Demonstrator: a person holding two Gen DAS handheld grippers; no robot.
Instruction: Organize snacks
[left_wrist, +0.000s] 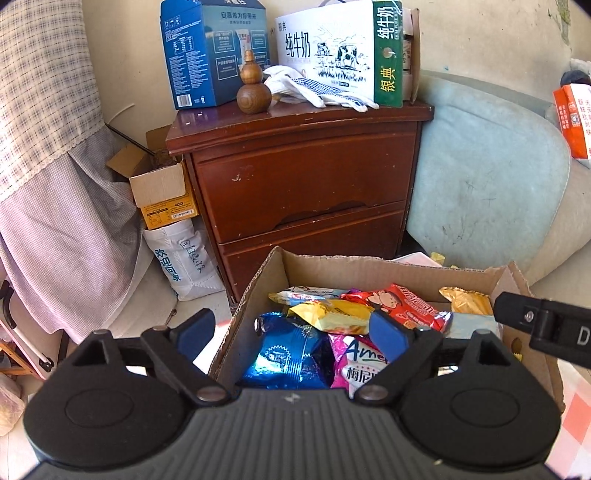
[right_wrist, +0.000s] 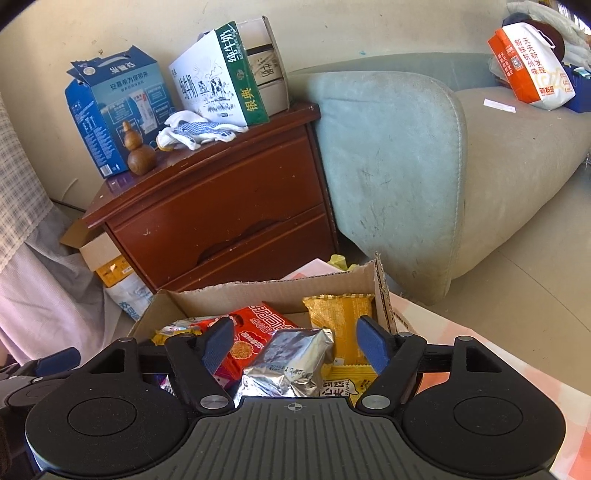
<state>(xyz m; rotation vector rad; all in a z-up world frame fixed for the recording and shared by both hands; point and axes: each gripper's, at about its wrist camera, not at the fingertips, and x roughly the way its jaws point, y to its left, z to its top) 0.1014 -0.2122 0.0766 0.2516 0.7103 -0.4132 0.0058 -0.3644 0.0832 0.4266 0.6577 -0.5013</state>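
Note:
An open cardboard box (left_wrist: 258, 280) holds several snack packets: a blue foil pack (left_wrist: 288, 354), a pink pack (left_wrist: 351, 365), a yellow pack (left_wrist: 332, 314), a red pack (left_wrist: 406, 302). My left gripper (left_wrist: 293, 332) is open above the box's left side, with nothing between its fingers. My right gripper (right_wrist: 295, 347) is open over the box (right_wrist: 258, 291); a silver foil pack (right_wrist: 291, 362) lies between and below its fingers, with a red pack (right_wrist: 258, 328) and an orange-yellow pack (right_wrist: 340, 317) behind. The right gripper's finger (left_wrist: 535, 321) shows at the right in the left wrist view.
A brown two-drawer nightstand (left_wrist: 303, 177) stands behind the box with a blue carton (left_wrist: 207, 55), a milk carton (left_wrist: 332, 51), a wooden gourd (left_wrist: 253, 88) and white gloves (left_wrist: 314, 88) on top. A pale green sofa (right_wrist: 406, 155) is at the right. Cardboard boxes (left_wrist: 159, 181) sit at the left.

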